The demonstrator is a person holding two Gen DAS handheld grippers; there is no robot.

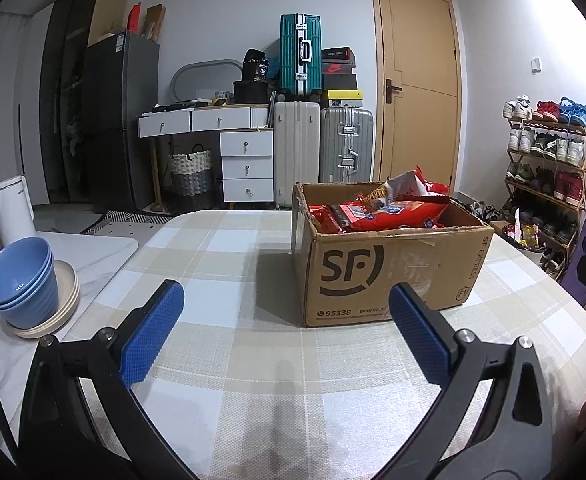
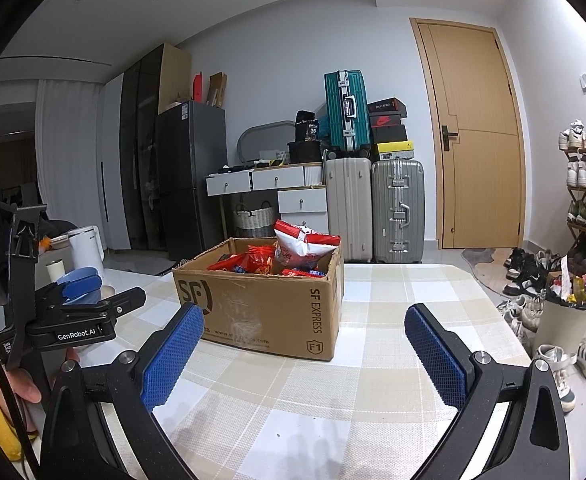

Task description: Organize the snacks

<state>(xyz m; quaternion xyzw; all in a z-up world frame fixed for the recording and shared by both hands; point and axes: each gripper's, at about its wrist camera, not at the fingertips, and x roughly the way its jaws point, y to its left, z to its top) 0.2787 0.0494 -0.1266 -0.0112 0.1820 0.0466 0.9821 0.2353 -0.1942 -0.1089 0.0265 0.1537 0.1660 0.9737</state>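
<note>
Both grippers, left (image 1: 286, 308) and right (image 2: 304, 330), hover spread and empty above the table (image 1: 221, 264). Behind them, a box (image 1: 389, 272) holds red snacks (image 1: 377, 210).

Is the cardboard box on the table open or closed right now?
Open. The cardboard box has no flaps over its top, and red snack bags show above its rim.

We see a matt brown cardboard box (image 1: 393, 276) holding glossy red foil snack packets (image 1: 377, 210). It stands on a woven-looking checked tablecloth (image 1: 221, 264). We note blue pads (image 2: 173, 354) with a rough knurled texture on matt black plastic fingers with bright metal screws. The stacked blue bowls (image 1: 21, 280) look smooth and glazed.
</note>
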